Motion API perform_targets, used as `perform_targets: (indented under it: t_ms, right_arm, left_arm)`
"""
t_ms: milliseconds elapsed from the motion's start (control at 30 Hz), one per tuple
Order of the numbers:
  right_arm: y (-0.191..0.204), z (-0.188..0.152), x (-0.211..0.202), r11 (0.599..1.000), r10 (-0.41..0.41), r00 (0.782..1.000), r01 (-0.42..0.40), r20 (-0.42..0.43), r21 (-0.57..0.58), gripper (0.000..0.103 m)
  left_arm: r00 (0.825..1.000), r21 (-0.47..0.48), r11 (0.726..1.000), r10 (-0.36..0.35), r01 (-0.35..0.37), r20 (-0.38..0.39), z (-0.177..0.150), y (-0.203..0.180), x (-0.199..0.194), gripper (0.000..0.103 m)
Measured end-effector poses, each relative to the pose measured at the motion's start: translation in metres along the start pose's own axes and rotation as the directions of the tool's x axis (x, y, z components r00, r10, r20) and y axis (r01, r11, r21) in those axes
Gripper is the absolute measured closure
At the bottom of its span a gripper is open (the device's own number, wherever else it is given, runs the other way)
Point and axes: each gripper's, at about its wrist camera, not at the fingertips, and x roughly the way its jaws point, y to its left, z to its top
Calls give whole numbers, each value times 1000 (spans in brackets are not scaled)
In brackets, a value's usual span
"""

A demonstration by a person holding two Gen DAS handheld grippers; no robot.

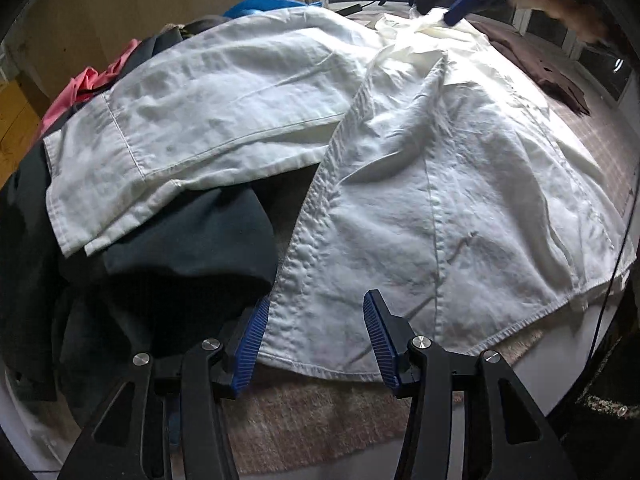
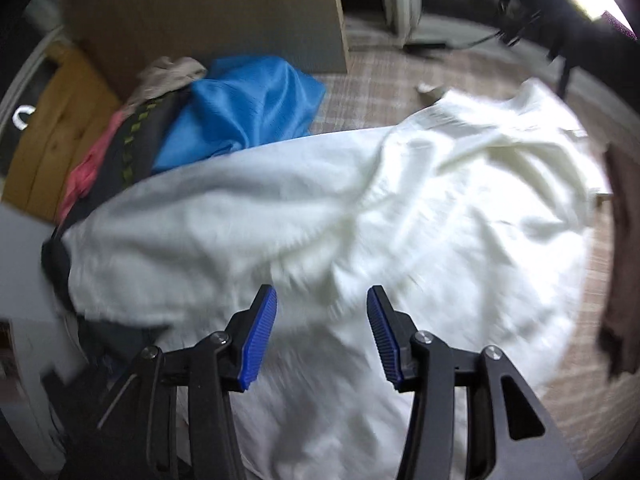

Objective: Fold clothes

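Observation:
A white shirt (image 1: 440, 200) lies spread on a checked cover, its hem toward me and its collar at the far end. One sleeve (image 1: 180, 120) stretches left over a pile of dark clothes. My left gripper (image 1: 318, 316) hovers over the shirt's near left hem corner. Its jaws stand apart, with the cloth below them and not pinched. At the far collar end a blue finger (image 1: 460, 8) of the right gripper shows, with a hand behind it. In the blurred right wrist view, my right gripper (image 2: 322, 308) is open above the white shirt (image 2: 400, 208) and holds nothing.
Dark garments (image 1: 180, 240) and a pink one (image 1: 88, 84) are heaped at the left, with a blue garment (image 2: 248, 108) behind them. A brown garment (image 1: 536, 60) lies at the far right. A beige mat (image 1: 320, 420) shows under the hem. A thin cable (image 1: 616, 240) hangs at the right edge.

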Motion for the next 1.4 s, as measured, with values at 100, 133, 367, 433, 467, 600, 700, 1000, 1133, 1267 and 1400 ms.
perform_targets:
  t_ms: [100,133,367,433,467,600,700,1000,1133,1267,1400]
  right_arm:
    - [10,18,33,999,6,998,-4,-65,40,56]
    - [13,21,41,999,-5,997,9,-83,43,56]
    - [11,32,76,995,22,988,-7,-150,103,57]
    - [8,30,79,994,46,987,-30,-155,103,91]
    - [5,27,78,993,68,985,-52,-157,102,100]
    - [2,19,56,996,90,988,-87,-122,31,100]
    - [-4,14,41,994,113,987,-110,-118,28,100]
    - [-15,12,30,993,119,987,-117,-112,20,100]
    - [-26,12,12,993,112,990,-115,-86,-33,100]
    - [-43,9,-22,991,87,996,-90,-28,-97,100]
    - [-91,-3,-45,994,56,998,-54,19,-90,100]
  left_arm:
    - [1000,-15,1000,-5,5,-4,-1,2,2,56]
    - [1000,-19,1000,-7,6,-5,-2,3,2,56]
    - [1000,-35,999,-10,10,-15,-2,4,5,56]
    - [1000,-19,1000,-17,16,-11,2,2,3,55]
    - [1000,-6,1000,-16,16,-11,5,0,3,55]
    - [999,31,999,-35,35,-16,21,-6,10,55]
    - [998,77,995,-61,63,-31,33,-16,21,55]
    - [989,67,991,-111,118,-99,45,-34,29,99]
    - [983,35,983,-178,180,-51,50,-48,-10,102]
    - [976,117,970,-217,214,11,66,-93,-57,102]
    - [943,225,921,-332,317,33,92,-166,-87,102]
